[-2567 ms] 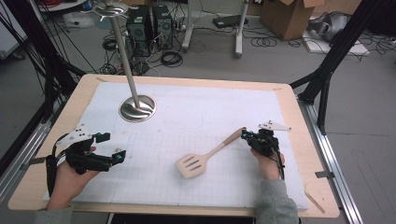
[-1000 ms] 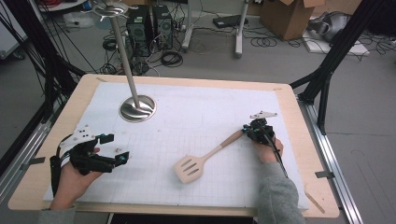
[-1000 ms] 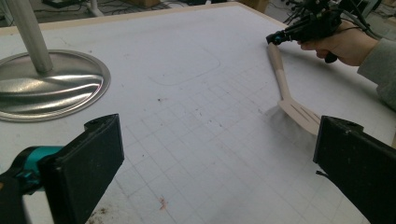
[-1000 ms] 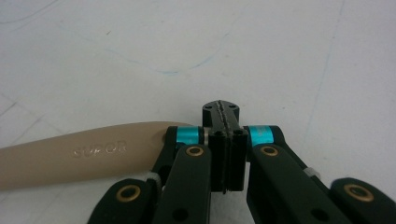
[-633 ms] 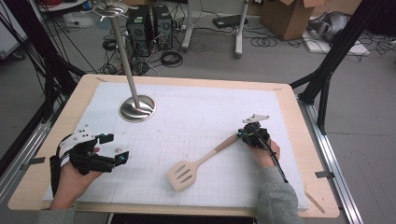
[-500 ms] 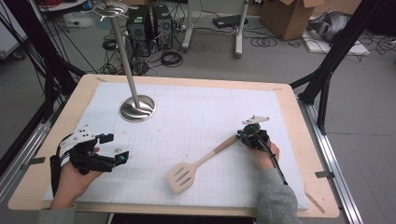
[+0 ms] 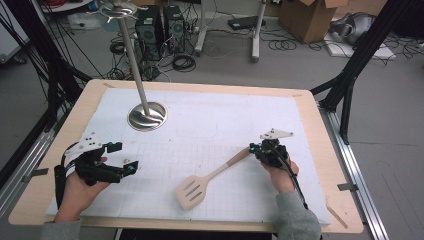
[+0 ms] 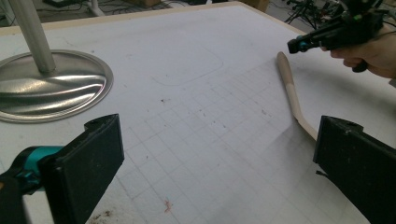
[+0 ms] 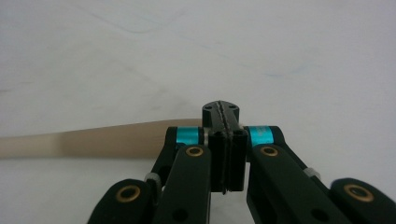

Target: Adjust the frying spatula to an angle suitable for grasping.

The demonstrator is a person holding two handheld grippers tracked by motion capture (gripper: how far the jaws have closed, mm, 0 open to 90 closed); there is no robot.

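Your right claw [image 7: 256, 148] is clenched with its jaws pressed together and nothing between them, its tip sitting at the end of the wooden spatula's [image 7: 210, 175] handle; in the right gripper view the handle runs off toward nine o'clock just beyond the closed pads. The spatula lies flat on the white gridded worktop [image 7: 210, 115], slotted blade toward seven o'clock from the handle end and handle end toward one o'clock, roughly at the worktop's centre-right. Judging by this, you are nudging the spatula with closed jaws, so keep the tip low and square against the handle end; if it rides up, it will likely slip over the rounded wood and the spatula will pivot instead of sliding. Push along the handle's own line rather than across it, and go slowly so the blade does not swing. Your left claw [image 7: 131, 167] rests released near the worktop's eight o'clock edge, jaws wide apart with nothing between them, well apart from the spatula. The metal stand's round base [image 7: 147, 116] sits at about eleven o'clock, clear of the path for now.
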